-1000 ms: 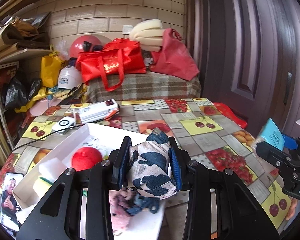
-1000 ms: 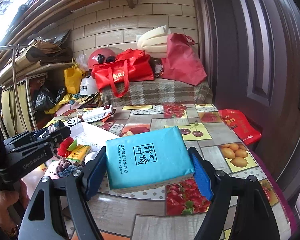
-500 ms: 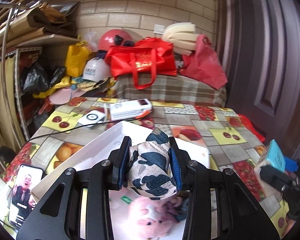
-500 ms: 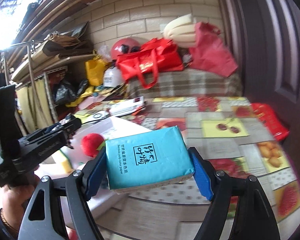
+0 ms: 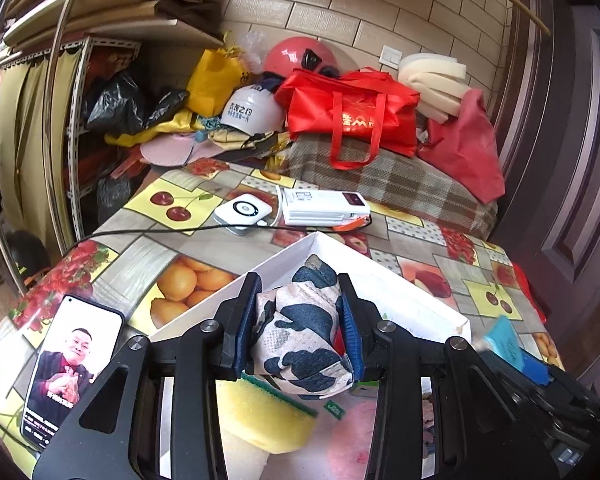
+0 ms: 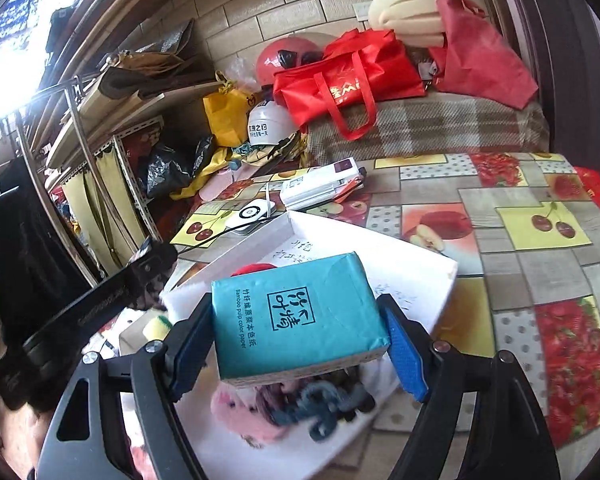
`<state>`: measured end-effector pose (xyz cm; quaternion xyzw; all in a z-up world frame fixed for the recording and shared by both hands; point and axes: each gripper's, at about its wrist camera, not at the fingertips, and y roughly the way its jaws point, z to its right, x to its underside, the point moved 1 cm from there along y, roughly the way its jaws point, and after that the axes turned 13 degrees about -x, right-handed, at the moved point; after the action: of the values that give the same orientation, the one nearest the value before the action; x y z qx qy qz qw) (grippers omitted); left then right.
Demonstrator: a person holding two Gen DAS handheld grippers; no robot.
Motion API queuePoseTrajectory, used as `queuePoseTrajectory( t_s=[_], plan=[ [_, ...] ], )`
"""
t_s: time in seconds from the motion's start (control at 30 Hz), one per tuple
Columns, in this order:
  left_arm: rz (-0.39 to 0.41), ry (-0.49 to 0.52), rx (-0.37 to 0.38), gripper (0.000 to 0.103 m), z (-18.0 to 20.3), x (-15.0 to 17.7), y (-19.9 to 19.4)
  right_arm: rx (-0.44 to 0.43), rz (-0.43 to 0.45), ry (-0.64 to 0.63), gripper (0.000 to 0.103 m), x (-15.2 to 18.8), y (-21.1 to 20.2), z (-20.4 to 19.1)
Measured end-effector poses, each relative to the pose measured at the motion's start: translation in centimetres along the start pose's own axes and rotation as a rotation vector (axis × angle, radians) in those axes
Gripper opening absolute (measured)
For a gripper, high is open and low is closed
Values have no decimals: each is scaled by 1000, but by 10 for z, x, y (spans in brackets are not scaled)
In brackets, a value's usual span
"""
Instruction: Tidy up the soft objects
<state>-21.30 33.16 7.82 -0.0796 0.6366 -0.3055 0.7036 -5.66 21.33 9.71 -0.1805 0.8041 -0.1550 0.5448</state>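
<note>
My left gripper (image 5: 298,292) is shut on a cow-patterned soft pouch (image 5: 300,332) and holds it over the white box (image 5: 340,248). Below it in the box lie a yellow sponge (image 5: 260,412) and a pink plush (image 5: 352,440). My right gripper (image 6: 294,304) is shut on a teal tissue pack (image 6: 300,320), held above the box's near part (image 6: 412,256). Under the pack are the pink plush (image 6: 240,412), a blue-grey knitted piece (image 6: 320,404) and a red ball (image 6: 252,269), partly hidden. The left gripper's arm (image 6: 112,300) crosses the right wrist view at left.
On the fruit-print tablecloth lie a lit phone (image 5: 70,364), a white power bank (image 5: 324,206), a round white device (image 5: 244,212) and a black cable (image 5: 160,232). Red bags (image 5: 352,120) and a white helmet (image 5: 248,114) sit behind; a metal shelf (image 5: 76,120) stands left, a door (image 5: 560,160) right.
Both grippers have swung left and come over the white box, each still holding its object. The box's contents now lie right under the fingers.
</note>
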Motion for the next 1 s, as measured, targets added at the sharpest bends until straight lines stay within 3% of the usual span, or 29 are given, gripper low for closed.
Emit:
queuePoseTrajectory(
  t_s=[0.03,0.1,0.13,0.17,0.2,0.23,0.4,1.0],
  plan=[
    [-3,7,1,38,1,1,1,-7,1,12,80,0,4,1],
    [-7,36,-11,56,7,2,1,-27,-2,39,83,1,8,3],
    [1,52,-36,79,10,2,0,-31,3,47,89,3,9,4],
    [19,59,-57,93,11,3,-1,-29,16,49,94,4,8,5],
    [37,59,-73,98,10,3,-3,-21,27,46,103,6,6,6],
    [50,61,-83,103,10,2,-5,-8,45,42,103,7,2,7],
    [75,73,-108,103,10,5,-7,6,61,43,103,10,-7,12],
    [50,74,-122,103,9,6,-3,14,74,36,103,16,-19,10]
  ],
)
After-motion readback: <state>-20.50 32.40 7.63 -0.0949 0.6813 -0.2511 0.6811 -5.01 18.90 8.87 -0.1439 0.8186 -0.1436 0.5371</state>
